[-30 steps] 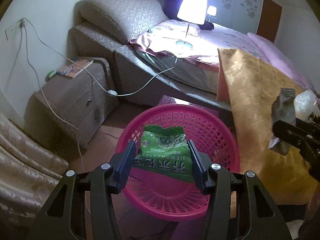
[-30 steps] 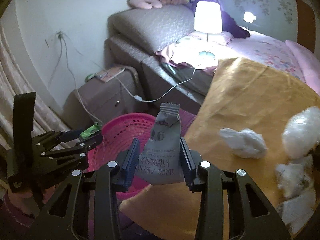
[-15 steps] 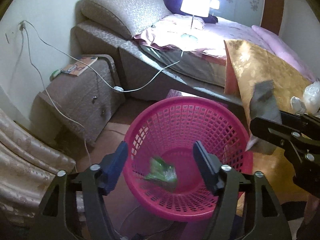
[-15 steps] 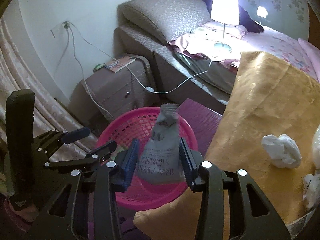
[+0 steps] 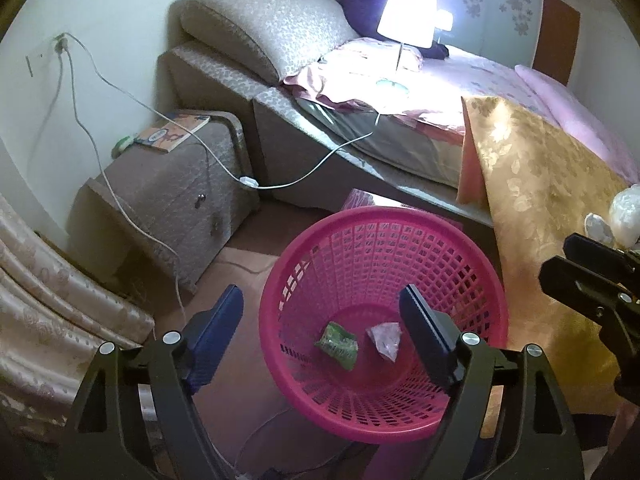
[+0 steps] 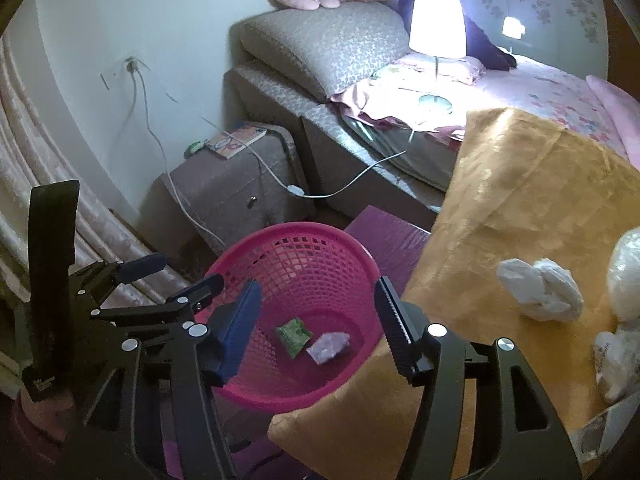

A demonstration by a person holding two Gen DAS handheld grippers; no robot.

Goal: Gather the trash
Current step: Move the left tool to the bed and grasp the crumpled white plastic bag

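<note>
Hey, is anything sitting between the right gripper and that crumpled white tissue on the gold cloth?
Nothing visible. The right gripper is open and empty over the pink basket; the crumpled white tissue lies to its right on bare gold cloth.

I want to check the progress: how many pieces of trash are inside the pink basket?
2. A green snack wrapper lies on the bottom of the pink basket, and a pale grey wrapper lies just beside it. Nothing else shows inside.

Green packet (image 5: 337, 343) and pale wrapper (image 5: 386, 341) inside pink basket (image 5: 472, 268).
</note>
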